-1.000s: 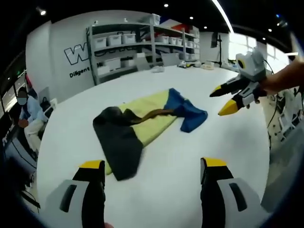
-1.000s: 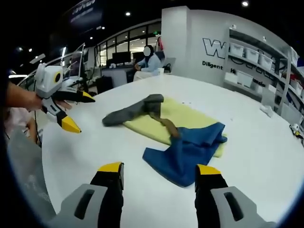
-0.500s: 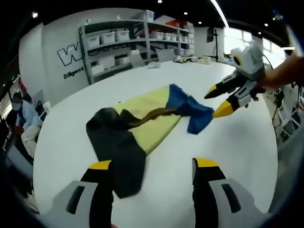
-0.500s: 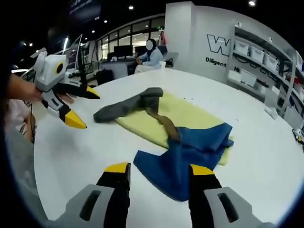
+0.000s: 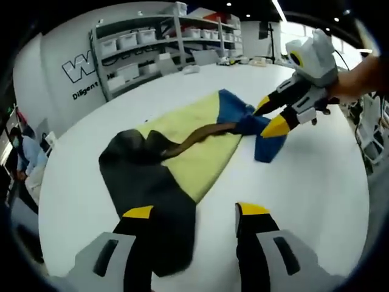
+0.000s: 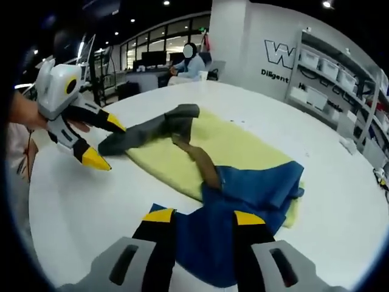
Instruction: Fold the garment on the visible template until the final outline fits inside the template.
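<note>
With both claws released, our left gripper (image 5: 193, 214) over the garment's (image 5: 158, 182) dark end and right gripper (image 6: 197, 219) over its blue end on the yellow template (image 6: 237, 146), we should pinch edges cleanly.

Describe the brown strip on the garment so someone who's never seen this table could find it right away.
On the big white round table lies a yellow template with a garment across it, dark grey at one end and blue at the other. The brown strip is the narrow band running over the yellow between those two parts, the only brown thing there.
</note>
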Available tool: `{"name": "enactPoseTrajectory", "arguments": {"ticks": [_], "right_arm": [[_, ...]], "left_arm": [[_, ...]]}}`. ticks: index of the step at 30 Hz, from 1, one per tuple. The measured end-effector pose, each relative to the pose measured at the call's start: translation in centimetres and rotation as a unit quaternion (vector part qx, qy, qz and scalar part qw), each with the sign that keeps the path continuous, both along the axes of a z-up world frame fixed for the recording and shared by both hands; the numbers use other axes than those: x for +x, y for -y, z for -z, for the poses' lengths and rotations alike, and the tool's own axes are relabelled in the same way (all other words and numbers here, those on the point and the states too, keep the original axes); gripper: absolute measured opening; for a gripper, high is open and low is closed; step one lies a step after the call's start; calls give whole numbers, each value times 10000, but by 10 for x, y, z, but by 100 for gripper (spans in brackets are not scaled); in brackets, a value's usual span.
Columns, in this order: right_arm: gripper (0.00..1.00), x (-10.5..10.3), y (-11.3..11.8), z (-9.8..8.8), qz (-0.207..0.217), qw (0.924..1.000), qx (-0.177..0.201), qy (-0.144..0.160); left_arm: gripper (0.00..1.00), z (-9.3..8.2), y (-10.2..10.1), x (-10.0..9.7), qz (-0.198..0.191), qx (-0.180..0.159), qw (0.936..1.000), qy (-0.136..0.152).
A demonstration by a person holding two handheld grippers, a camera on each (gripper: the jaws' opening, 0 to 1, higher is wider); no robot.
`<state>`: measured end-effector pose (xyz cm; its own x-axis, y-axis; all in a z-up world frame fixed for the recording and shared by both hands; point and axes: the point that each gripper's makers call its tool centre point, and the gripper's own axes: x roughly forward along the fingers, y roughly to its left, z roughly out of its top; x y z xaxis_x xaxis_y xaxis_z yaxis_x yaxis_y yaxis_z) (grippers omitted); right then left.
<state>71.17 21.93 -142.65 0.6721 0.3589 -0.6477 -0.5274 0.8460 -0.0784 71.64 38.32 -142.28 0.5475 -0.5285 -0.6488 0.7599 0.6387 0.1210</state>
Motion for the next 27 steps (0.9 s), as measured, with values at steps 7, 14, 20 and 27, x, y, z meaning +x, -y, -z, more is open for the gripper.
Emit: {"name": "enactPoseTrajectory", "arguments": {"ticks": [7, 14, 20, 27], "right_arm": [[18, 6, -6, 13, -95, 9997, -127, -161], [0, 7, -3, 15, -284, 9983, -470, -189], [0, 2, -2, 16, -279, 9982, -406, -351], [0, -12, -5, 18, -373, 9972, -434, -491]], "left_arm": [[29, 13, -2, 1, 170, 324, 9990, -245], [13, 17, -9, 8, 176, 503, 9983, -250], [2, 17, -15, 14, -82, 435, 9984, -358], [1, 17, -15, 1, -15, 515, 9975, -492]]}}
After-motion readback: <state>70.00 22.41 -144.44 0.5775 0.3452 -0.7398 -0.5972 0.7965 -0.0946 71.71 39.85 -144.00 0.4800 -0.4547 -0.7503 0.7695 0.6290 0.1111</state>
